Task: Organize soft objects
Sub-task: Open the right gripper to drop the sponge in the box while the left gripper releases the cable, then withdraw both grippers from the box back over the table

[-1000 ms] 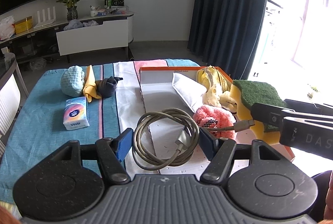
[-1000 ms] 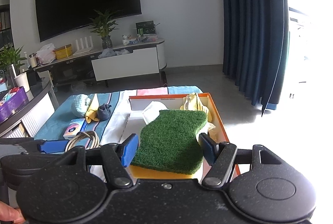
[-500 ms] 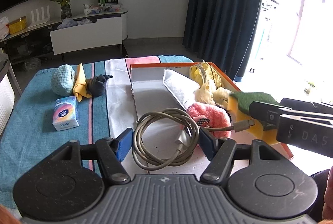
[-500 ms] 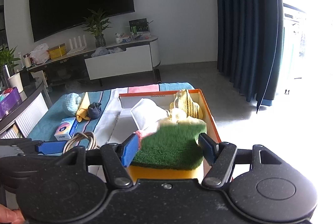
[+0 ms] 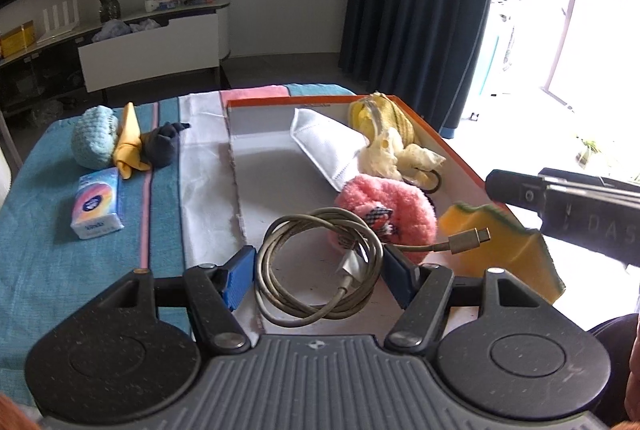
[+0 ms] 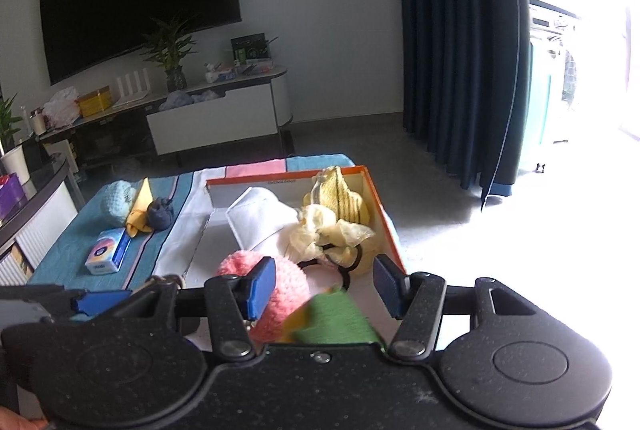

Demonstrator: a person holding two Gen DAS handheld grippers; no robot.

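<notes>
My left gripper (image 5: 316, 270) is shut on a coiled grey cable (image 5: 316, 266), held over the near end of the orange-rimmed box (image 5: 452, 150). My right gripper (image 6: 324, 286) is open. The yellow-and-green sponge (image 5: 504, 250) sits tilted below it at the box's near right corner and shows blurred under the right gripper (image 6: 336, 318). The box holds a pink fluffy item (image 5: 384, 206), a white mask (image 5: 324, 146), a pale yellow scrunchie (image 5: 392, 154) and a yellow knit item (image 5: 380, 114).
On the blue striped cloth (image 5: 52, 254) left of the box lie a teal knit pouch (image 5: 94, 142), a yellow cloth (image 5: 128, 142), a dark grey sock (image 5: 162, 146) and a tissue pack (image 5: 98, 202). A TV stand (image 6: 212, 114) and dark curtains (image 6: 460, 50) stand beyond.
My right gripper opened and let go of the sponge, which dropped and tipped into the box's near right corner. My left gripper still holds the cable and has barely moved.
</notes>
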